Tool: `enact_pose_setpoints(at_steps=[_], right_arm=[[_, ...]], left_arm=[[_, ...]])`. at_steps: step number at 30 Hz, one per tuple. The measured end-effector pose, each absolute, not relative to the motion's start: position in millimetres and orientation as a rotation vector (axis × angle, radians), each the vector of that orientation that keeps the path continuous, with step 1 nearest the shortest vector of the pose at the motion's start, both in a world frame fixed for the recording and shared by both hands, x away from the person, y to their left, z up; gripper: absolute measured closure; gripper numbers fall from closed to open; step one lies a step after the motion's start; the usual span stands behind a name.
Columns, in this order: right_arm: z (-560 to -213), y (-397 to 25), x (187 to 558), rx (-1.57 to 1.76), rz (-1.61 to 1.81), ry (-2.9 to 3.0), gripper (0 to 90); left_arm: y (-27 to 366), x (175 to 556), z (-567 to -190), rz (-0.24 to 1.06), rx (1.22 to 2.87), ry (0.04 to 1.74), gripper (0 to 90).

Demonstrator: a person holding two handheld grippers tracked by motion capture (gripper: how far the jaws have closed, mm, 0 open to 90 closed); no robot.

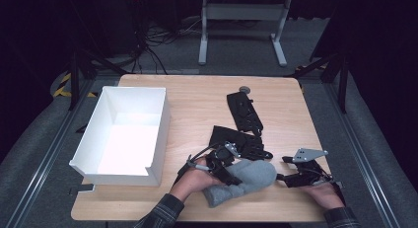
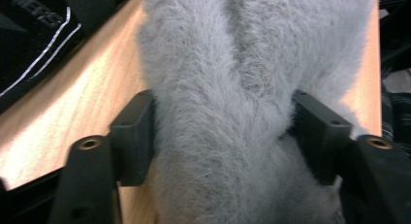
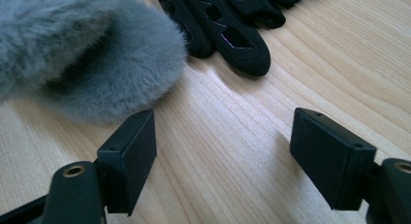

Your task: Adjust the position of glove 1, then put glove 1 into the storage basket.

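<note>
L gripper [image 2: 220, 136] clamps the grey fluffy glove [image 2: 242, 88]; R gripper [image 3: 223, 156] gapes wide w/ nothing between, just beside it.

The high view sits above the person's edge of the bench [image 1: 197, 104] and looks forward and down, far enough back to take in the whole wooden top, the white box [image 1: 123, 134] at its left and the floor beyond. The left gripper view rides the left claw [image 2: 223, 136], looking along its jaws from very close at the grey fuzzy glove [image 2: 242, 64]. The right gripper view rides the right claw [image 3: 223, 151], low over the wood and close. Both gripper views share that glove, the wood and the black gloves [image 3: 228, 20] with the high view.
</note>
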State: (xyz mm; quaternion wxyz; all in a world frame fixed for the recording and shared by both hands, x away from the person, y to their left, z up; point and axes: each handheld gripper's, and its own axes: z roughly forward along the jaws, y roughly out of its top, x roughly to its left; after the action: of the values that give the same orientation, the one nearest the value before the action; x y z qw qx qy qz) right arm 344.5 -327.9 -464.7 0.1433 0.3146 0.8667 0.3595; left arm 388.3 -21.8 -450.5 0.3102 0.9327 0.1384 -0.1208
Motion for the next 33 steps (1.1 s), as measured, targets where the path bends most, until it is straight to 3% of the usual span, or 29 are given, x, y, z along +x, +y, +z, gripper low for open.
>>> enact_pose_setpoints(at_steps=[4, 5, 11, 19, 33], right_arm=[[-464.9, -327.8, 344.2, 0.905, 1.037, 2.499, 25.5], [-465.0, -328.0, 344.3, 0.905, 1.039, 2.498, 25.5], [-466.8, -328.6, 343.7, 0.896, 1.057, 2.490, 22.8], [-469.1, -328.7, 343.3, 0.891, 1.071, 2.476, 18.8], [-469.2, -328.4, 343.8, 0.892, 1.065, 2.479, 16.8]], left_arm=[[-23.0, 388.5, -450.2, -0.380, 2.470, 0.363, 52.2], [-23.1, 388.2, -449.8, -0.386, 2.471, 0.358, 58.1], [-21.1, 386.3, -444.6, -0.374, 2.469, 0.380, 67.4], [-15.2, 380.1, -431.3, -0.335, 2.436, 0.397, 70.0], [10.6, 377.7, -388.6, -0.138, 2.329, 0.472, 69.9]])
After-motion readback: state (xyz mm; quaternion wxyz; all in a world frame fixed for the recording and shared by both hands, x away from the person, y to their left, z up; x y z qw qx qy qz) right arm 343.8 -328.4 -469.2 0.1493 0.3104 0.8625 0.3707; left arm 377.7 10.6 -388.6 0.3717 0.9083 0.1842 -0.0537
